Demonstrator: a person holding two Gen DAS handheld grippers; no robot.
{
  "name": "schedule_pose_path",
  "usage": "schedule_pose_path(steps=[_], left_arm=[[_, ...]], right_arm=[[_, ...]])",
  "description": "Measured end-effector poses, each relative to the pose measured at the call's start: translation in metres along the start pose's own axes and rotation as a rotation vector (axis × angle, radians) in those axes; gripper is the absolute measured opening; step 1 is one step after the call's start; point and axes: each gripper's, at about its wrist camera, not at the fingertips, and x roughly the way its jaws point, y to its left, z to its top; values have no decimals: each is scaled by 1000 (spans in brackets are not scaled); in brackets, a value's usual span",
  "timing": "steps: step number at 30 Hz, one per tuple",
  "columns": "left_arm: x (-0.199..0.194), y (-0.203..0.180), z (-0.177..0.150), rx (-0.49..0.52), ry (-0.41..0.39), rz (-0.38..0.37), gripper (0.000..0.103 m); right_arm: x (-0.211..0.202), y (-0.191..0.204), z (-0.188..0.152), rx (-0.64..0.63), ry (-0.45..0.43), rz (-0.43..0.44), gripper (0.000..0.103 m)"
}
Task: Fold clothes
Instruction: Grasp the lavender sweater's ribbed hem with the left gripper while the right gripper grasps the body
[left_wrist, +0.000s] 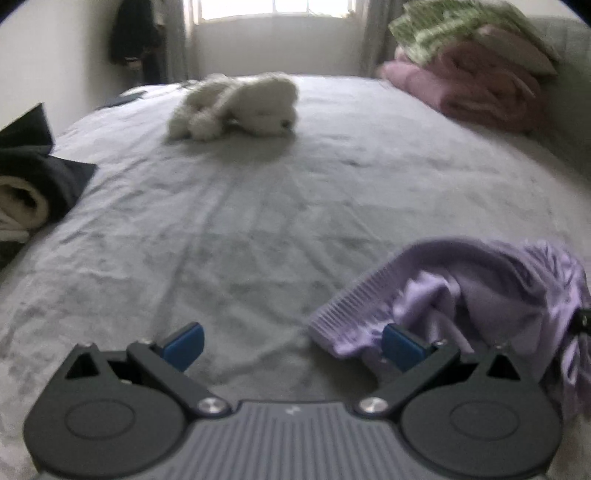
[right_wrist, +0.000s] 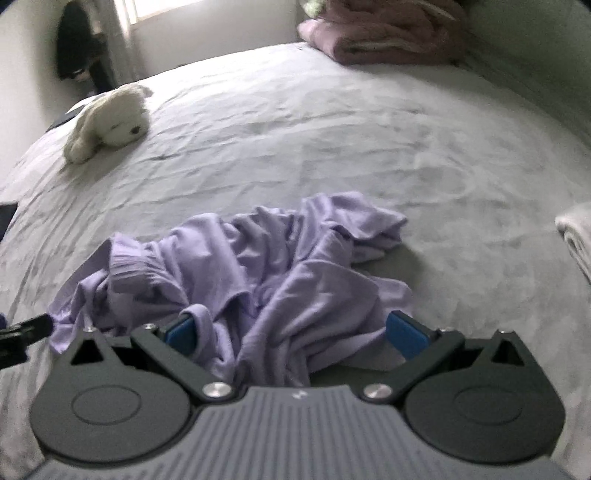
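- Left wrist view: the left hand-held gripper (left_wrist: 293, 347) sits low over the grey bed (left_wrist: 258, 221), its blue-padded fingers (left_wrist: 184, 345) spread wide with only bare sheet between them.
- The lilac garment (left_wrist: 491, 291) lies crumpled in the lower right of this frame; its ribbed edge reaches just beside the right-hand blue pad, and some cloth sits behind that pad. Whether it touches I cannot tell.
- A white plush toy (left_wrist: 240, 107) lies on the bed in the upper centre, well apart from the garment.
- A pile of pink and green bedding (left_wrist: 476, 66) fills the upper right corner; dark and cream folded clothes (left_wrist: 33, 184) sit at the left edge.
- Right wrist view: the right hand-held gripper (right_wrist: 295, 332) is also spread wide, and the lilac garment (right_wrist: 236, 273) lies bunched on the bed (right_wrist: 332, 129) directly in front of it, folds of cloth sitting between the two blue pads and draped over the left one.
- The jaws are not closed on the cloth.
- The plush toy (right_wrist: 110, 122) is in the upper left, the pink bedding (right_wrist: 380, 33) at the top, and a pale folded cloth (right_wrist: 576, 236) at the right edge.
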Motion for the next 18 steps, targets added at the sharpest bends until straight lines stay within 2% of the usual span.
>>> schedule_pose_path(steps=[2, 4, 10, 12, 18], left_arm=[[3, 1, 1, -51, 16, -10, 103], [4, 1, 2, -77, 15, -25, 103], [13, -12, -1, -42, 38, -33, 103], [15, -14, -2, -32, 43, -23, 103], [21, -16, -4, -28, 52, -9, 103]], right_arm=[[-1, 5, -1, -53, -12, 5, 91], [1, 9, -2, -87, -4, 7, 70], [4, 12, -6, -120, -28, 19, 43], [4, 15, -6, -133, -37, 19, 40], [6, 20, -8, -161, -46, 13, 43]])
